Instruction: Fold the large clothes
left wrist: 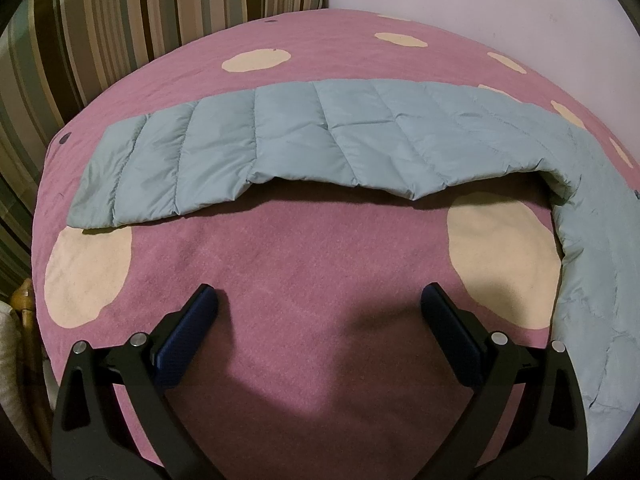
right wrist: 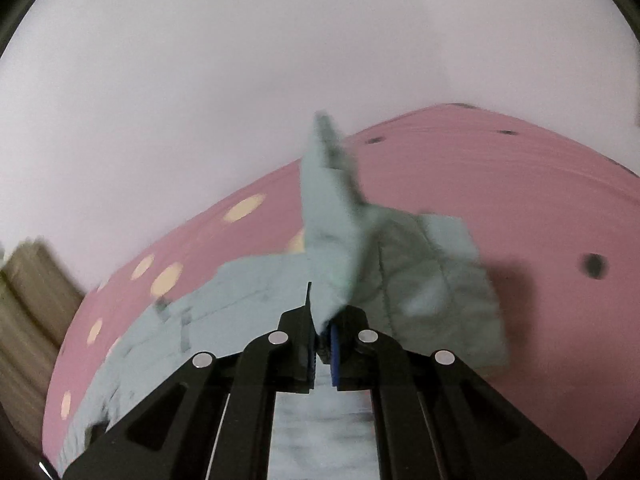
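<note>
Right gripper (right wrist: 322, 344) is clamped tight on a fold of the pale blue quilted jacket (right wrist: 424, 280), fabric bunched btwn the pads and rising in a peak above the jaws; view is blurred, so exactly which part is caught (hem, sleeve end or collar) can't be told. Left gripper (left wrist: 318, 312) hangs wide apart over the pink spotted bedcover (left wrist: 304, 248), nothing btwn its 2 fingers, not touching cloth.

Jacket (left wrist: 304, 136) lies across the far side of the bed as a long band, 1 end flat at left, other end curving round the right side toward the near edge, w/ a raised lip where it lifts off the cover.

Step in hand, as I judge it: carrying the pinched part over to lay it on the flat section.

To do it well:
- keep the pinch firm, puffy slick fabric prob slips easily
- carry high enough that the trailing cloth clears the cover & doesn't drag the flat part askew
- line edges up w/ the quilting seams before lowering
- left should pin the flat band near the fold line so it stays put
- let go only once the cloth rests flat
</note>
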Demonstrator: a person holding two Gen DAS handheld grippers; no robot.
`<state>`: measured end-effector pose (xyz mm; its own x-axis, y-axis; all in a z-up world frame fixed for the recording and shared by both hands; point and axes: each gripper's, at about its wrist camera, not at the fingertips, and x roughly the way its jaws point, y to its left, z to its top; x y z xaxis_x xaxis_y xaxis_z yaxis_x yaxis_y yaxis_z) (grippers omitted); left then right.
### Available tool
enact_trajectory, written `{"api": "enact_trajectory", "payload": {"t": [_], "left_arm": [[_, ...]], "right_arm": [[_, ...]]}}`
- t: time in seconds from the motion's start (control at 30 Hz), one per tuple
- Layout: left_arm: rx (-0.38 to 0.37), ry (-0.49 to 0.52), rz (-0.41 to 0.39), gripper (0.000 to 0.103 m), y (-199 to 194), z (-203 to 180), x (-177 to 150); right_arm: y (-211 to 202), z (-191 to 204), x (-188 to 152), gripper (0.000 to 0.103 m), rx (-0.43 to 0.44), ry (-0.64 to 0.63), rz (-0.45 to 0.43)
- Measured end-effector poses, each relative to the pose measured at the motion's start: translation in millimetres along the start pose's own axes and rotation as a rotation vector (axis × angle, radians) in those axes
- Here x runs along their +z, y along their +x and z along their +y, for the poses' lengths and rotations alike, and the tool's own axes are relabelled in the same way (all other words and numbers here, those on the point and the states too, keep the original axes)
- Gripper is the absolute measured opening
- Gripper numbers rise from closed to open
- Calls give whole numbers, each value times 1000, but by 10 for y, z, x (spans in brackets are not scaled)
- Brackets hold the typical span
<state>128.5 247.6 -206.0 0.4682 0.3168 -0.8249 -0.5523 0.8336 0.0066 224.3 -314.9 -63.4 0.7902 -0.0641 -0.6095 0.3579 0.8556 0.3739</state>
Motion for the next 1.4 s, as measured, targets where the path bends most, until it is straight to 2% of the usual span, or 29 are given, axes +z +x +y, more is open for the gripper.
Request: {"api": "enact_trajectory", "payload": {"t": [0.07,0.27,0.43,0.67,0.8,0.9,0.97,1.03,1.1,1.27,1.4], "left_arm": [[-1,-1,0,101,-2,-3,-1],[0,-1,-1,101,-3,-2,-1],[1,0,0,101,-3,-1,-1],[2,-1,0,101,-3,-2,-6],[3,0,1,101,-2,0,-5],[4,1,1,101,-2,-6,-4],[4,2,1,101,-2,-3,-7],[4,2,1,101,-3,-2,-5],[5,3,1,101,-2,1,-11],[4,2,1,101,-1,0,-10],[8,6,1,101,0,-3,-12]], "right_arm": [[150,442,-73,4,43,-76,26],[472,1388,-445,4,156,-223,140],[400,1655,-787,4,208,-312,216],[806,2198,-1246,4,215,-423,346],[939,2298,-1489,5,194,-464,411],[1007,2336,-1589,11,188,-484,446],[1015,2369,-1688,21,193,-490,443],[981,2413,-1728,49,246,-494,453],[931,2467,-1777,58,308,-501,475],[551,2438,-1644,57,430,-516,456],[324,2006,-1162,38,407,-446,370]]}}
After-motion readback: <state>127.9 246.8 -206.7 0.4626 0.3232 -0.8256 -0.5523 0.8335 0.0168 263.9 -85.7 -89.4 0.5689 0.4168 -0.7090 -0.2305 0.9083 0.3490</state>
